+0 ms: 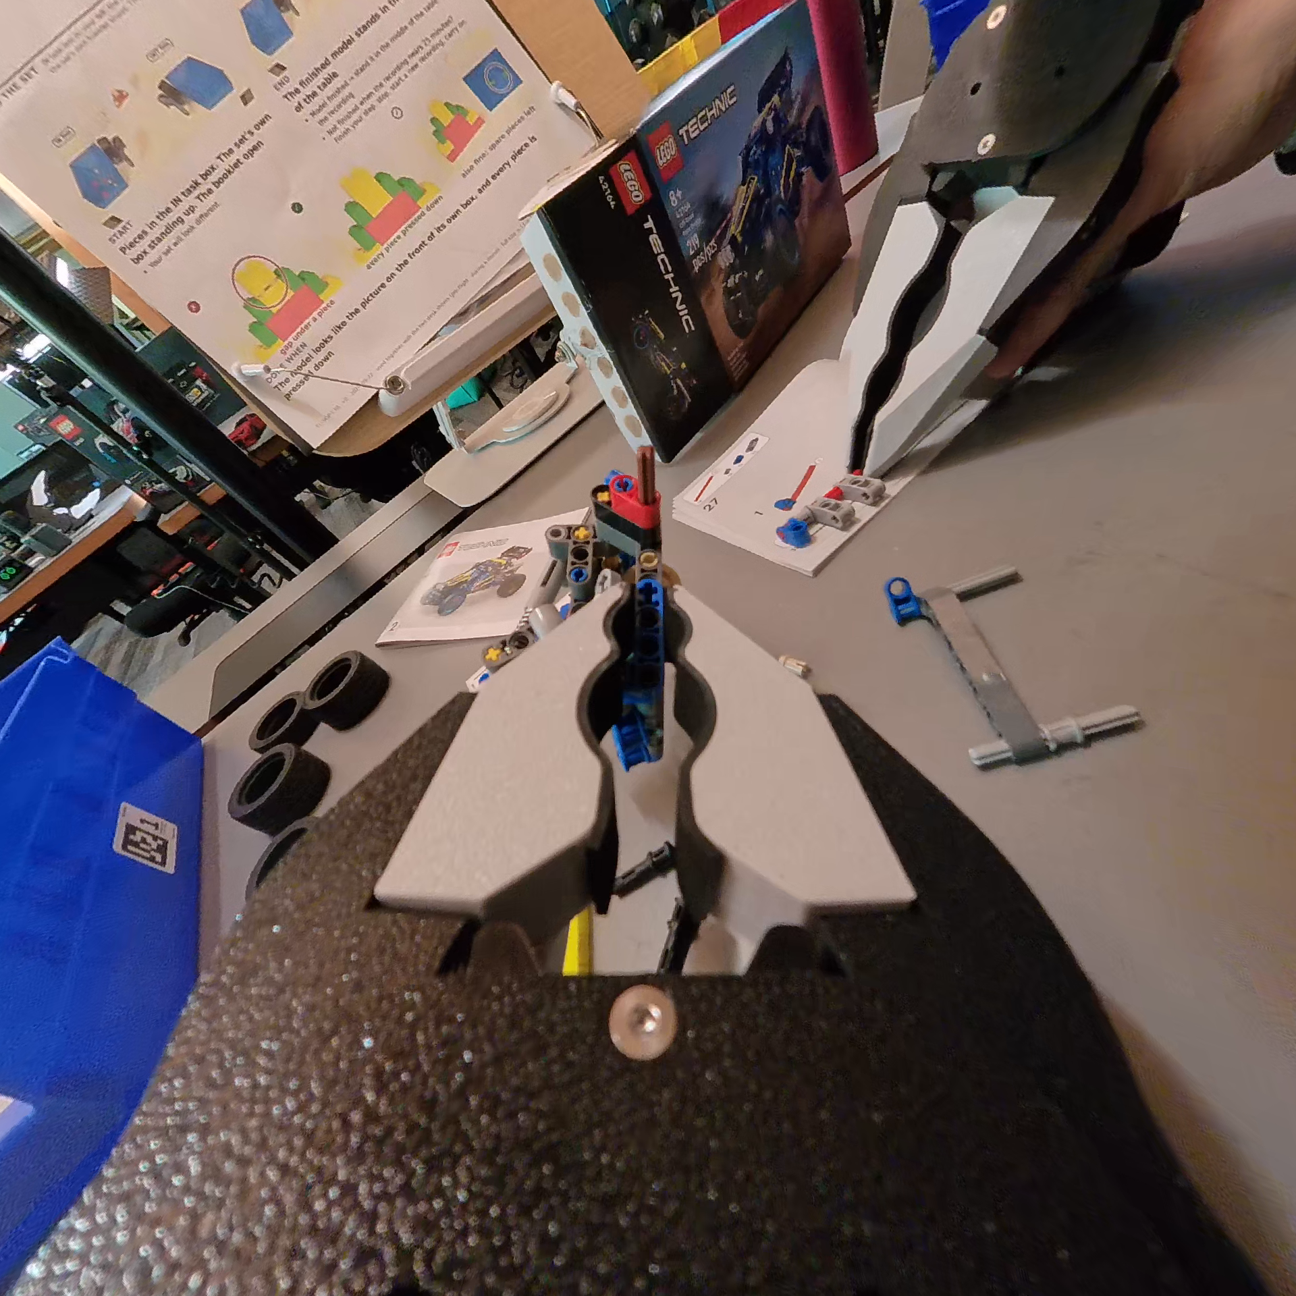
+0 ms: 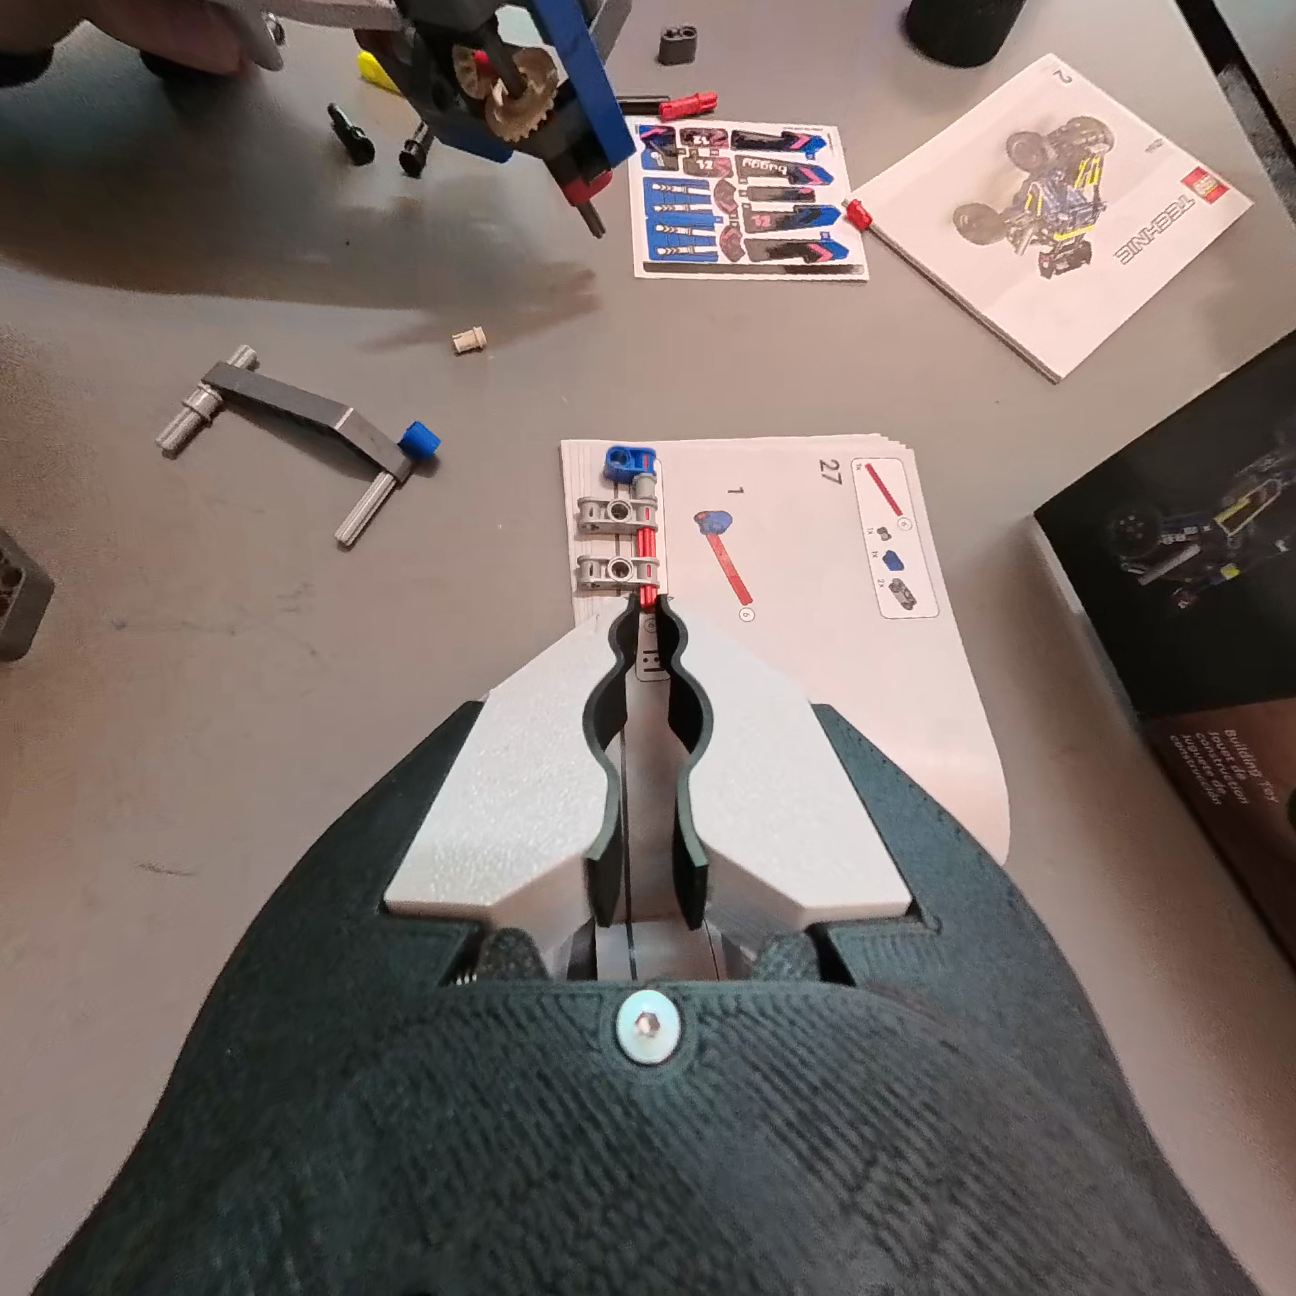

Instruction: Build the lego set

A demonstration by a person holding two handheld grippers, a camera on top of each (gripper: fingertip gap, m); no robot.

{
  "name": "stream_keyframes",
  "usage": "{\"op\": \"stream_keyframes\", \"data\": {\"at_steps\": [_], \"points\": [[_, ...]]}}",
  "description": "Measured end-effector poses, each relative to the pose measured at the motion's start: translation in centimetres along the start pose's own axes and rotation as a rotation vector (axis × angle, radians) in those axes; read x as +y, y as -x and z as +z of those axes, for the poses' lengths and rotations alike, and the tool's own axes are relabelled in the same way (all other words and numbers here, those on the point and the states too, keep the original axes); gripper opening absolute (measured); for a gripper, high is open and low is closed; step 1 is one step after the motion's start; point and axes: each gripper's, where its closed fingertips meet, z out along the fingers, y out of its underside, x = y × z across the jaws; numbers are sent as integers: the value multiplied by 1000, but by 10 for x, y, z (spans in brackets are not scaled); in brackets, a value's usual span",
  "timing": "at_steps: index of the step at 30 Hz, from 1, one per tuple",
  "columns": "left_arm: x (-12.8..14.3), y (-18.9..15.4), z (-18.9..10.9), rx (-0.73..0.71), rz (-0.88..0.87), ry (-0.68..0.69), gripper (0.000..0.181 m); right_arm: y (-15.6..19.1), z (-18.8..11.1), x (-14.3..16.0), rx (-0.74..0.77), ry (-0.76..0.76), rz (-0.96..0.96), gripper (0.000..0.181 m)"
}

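Between its fingertips: left gripper (image 1: 649,603), raised, clamping blue chassis (image 1: 649,631); right gripper (image 2: 649,617), angled down, pinching red axle (image 2: 647,561) on open booklet (image 2: 792,561).

bare grey table (image 2: 210,701) left of open booklet (image 2: 806,561), grey lever piece (image 2: 294,414) and tan bush (image 2: 468,340) beyond

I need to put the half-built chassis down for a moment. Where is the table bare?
Bare grey table lies left of the open instruction booklet, nearer than the grey lever piece. Another patch sits between the tan bush and that booklet. It is crowded around the sticker sheet and the black pins.
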Motion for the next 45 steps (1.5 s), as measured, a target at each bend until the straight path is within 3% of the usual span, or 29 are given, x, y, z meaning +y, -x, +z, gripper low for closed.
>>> {"op": "stream_keyframes", "data": {"at_steps": [45], "points": [[1,-4,2,18,25,7,4,-5,-2,3,94,23,-122,2]]}}
